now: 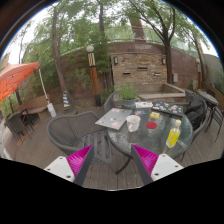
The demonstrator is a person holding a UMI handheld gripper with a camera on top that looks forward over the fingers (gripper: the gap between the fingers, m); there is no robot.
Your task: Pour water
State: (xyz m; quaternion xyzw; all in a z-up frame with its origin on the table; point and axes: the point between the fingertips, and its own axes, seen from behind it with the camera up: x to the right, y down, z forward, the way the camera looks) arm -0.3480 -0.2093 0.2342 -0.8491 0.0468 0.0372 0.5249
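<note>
The scene is an outdoor patio ringed by trees, with a stone wall [140,68] across the upper middle of the frame and an orange umbrella [15,78] at the left edge; a lamp post [92,62] stands in the upper centre. Below these, right of centre, sits a round glass table [150,128], with wicker chairs [72,130] drawn up on its left side. On the table stand a white cup [134,122] near its middle, a small red-topped container [152,125] beside it, and a yellow bottle [174,135] toward the lower right (what each holds cannot be told from here). At the bottom of the frame the tongs [112,158] stand wide apart, nothing between their pink pads; the table's things lie well beyond them.

As a judgement, the pouring has hardly begun: no vessel is gripped, none is tilted, and the approach, the grasp, the lift and the pour itself all seem left to do.
</note>
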